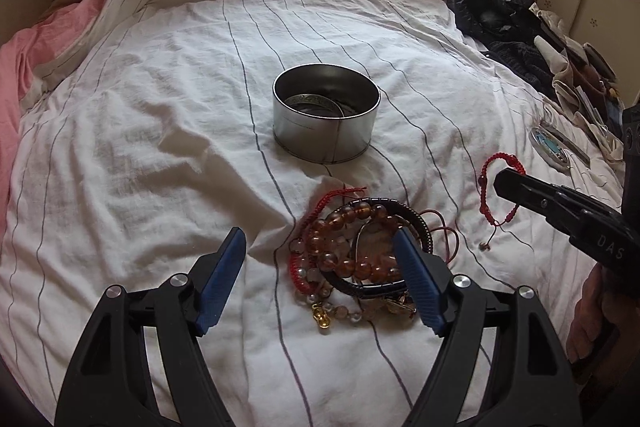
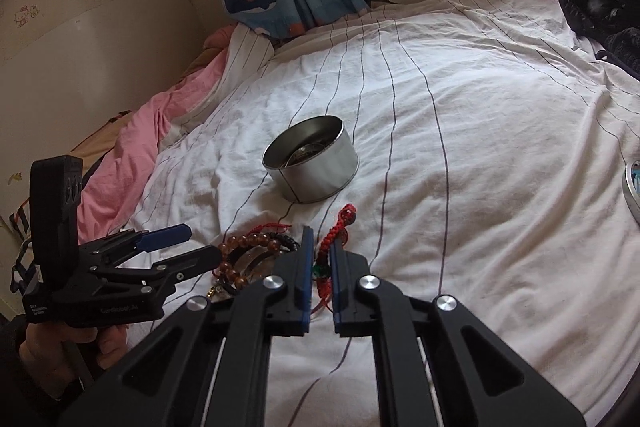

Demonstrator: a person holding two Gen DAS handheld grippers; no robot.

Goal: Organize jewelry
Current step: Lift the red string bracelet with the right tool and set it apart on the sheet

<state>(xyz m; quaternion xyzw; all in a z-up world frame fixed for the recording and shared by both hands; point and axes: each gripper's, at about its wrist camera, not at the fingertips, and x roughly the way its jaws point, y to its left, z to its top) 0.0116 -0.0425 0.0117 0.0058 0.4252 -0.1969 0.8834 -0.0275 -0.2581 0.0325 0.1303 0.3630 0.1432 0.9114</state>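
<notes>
Blue-padded jaws of the left gripper [image 1: 320,267] stand wide open over a tangled heap of jewelry [image 1: 356,255] on the striped bedsheet [image 1: 160,147], holding nothing. In the right wrist view the right gripper [image 2: 321,259] has its jaws pinched nearly shut on a red braided bracelet [image 2: 338,227], which hangs clear of the sheet just right of the heap.

One round metal tin [image 1: 326,119] sits open beyond the heap, and at least one silvery bangle already lies inside it, so the sorting seems begun but far from finished. Left outside are the red bracelet and the heap: an amber bead string, a dark banded bangle, a pale bead strand with a gold charm and red cords. The exact count in the tangle cannot be told.
</notes>
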